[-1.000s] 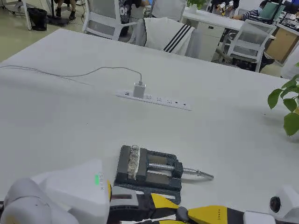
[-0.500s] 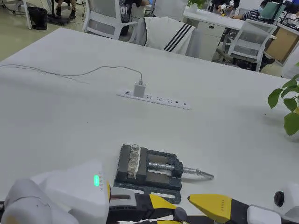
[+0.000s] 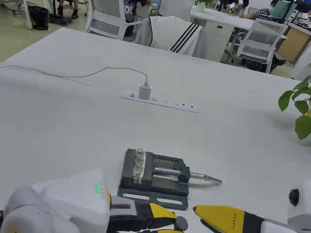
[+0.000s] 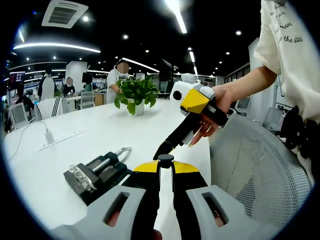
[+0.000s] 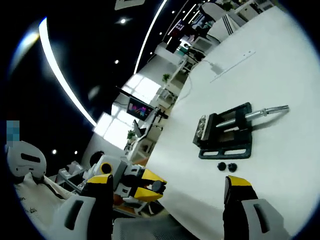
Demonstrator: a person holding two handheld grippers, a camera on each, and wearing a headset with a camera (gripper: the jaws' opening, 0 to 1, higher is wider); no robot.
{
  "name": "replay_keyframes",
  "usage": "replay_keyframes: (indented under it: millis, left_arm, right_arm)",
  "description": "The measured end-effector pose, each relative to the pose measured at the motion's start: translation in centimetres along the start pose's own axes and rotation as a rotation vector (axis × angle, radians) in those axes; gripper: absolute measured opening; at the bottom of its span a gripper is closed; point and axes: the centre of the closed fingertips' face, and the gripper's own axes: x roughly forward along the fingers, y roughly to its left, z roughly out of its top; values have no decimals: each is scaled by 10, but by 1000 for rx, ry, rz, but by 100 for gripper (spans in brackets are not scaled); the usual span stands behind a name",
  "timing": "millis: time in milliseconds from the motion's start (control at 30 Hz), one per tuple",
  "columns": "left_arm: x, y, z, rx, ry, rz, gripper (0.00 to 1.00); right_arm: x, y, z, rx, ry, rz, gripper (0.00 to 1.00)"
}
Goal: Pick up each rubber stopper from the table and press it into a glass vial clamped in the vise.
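My left gripper (image 4: pixel 165 161) is closed at the bottom centre of its own view. It pinches a small dark round piece at its tips, which looks like a stopper (image 4: pixel 165 158). My right gripper (image 5: pixel 170 179) stands wide open, with nothing between its jaws. In the right gripper view the vise (image 5: pixel 226 131) lies right of centre on the white table (image 5: pixel 280 75). A row of glass vials (image 5: pixel 202 128) is clamped at its left end. I can't tell whether any vial is plugged. Two stoppers (image 5: pixel 221 166) lie side by side on the table just below the vise.
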Motion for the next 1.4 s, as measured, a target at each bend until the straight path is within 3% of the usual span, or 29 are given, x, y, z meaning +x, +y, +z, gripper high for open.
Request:
replay_keyframes:
  millis: [300, 500, 667, 1000, 1233, 1400]
  left_arm:
    - [-4, 1, -7, -10, 15, 6, 5]
    - [-4, 1, -8, -13, 17, 6, 5]
    - [-5, 1, -9, -15, 23, 5, 5]
    - [-6, -1, -16, -10, 50, -6, 5]
    - [-4, -6, -23, 13, 85, -21, 5]
    - [-4, -9, -27, 20, 97, -30, 5]
  right_arm:
    - [-2, -2, -3, -227, 91, -67, 99]
    - [-1, -2, -10, -438, 197, -102, 99]
    - [1, -1, -12, -581, 256, -119, 98]
    - [4, 3, -15, -799, 386, -120, 84]
    - [7, 3, -23, -957, 515, -110, 72]
    - [12, 6, -31, -1019, 574, -82, 56]
